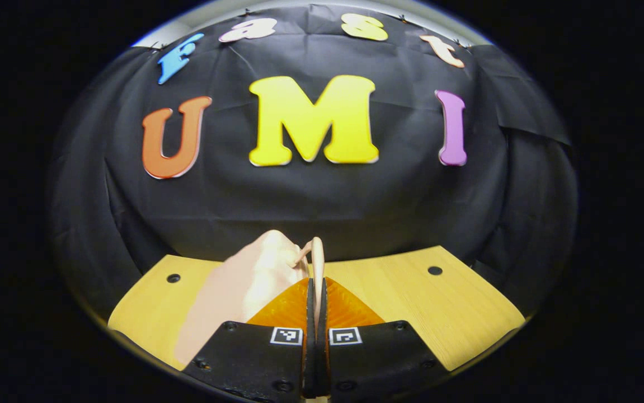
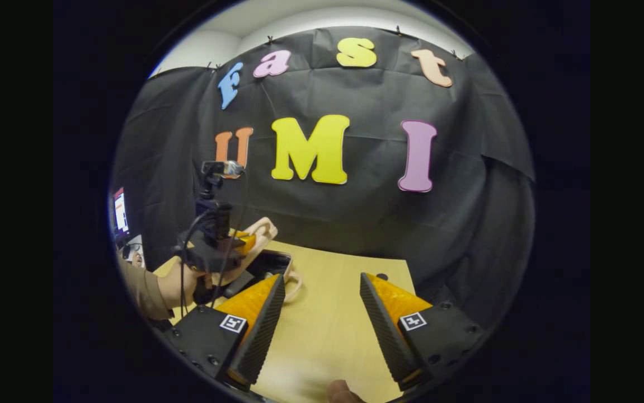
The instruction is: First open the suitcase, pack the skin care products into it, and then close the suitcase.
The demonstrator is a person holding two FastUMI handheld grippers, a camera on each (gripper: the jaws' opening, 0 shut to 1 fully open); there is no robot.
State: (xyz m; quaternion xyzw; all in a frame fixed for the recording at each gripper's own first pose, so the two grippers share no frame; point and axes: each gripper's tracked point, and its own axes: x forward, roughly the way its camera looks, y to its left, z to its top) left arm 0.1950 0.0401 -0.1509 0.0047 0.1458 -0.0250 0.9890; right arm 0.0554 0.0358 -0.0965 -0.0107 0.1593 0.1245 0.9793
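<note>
Suitcase (image 2: 254,246), small and pale pink, shown at the left side of the bench (image 2: 333,313) in the right gripper view, with its lid (image 1: 243,285) raised and a dark interior (image 2: 268,264) exposed beneath. In the left gripper view the lid is seen rising just left of the left hand-held gripper (image 1: 316,280), whose fingers are pressed almost together on a thin pale loop (image 1: 317,254), judged to be the lid's handle or edge; which of the two cannot be told. The right hand-held gripper (image 2: 322,302) is held wide apart over bare bench, with nothing between its fingers. A person's hand (image 2: 179,285) and sleeve (image 2: 142,291) are seen on the left tool. A second pale loop (image 2: 294,285) lies on the bench beside the case.

Handling, as judged: the shell looks rigid, smooth and light, so the lid is likely to pivot freely and may fall shut if released. A hold on the thin loop or the lid rim is preferable to the glossy curved face, where the fingers could slip. The case itself may slide on the bench.
</note>
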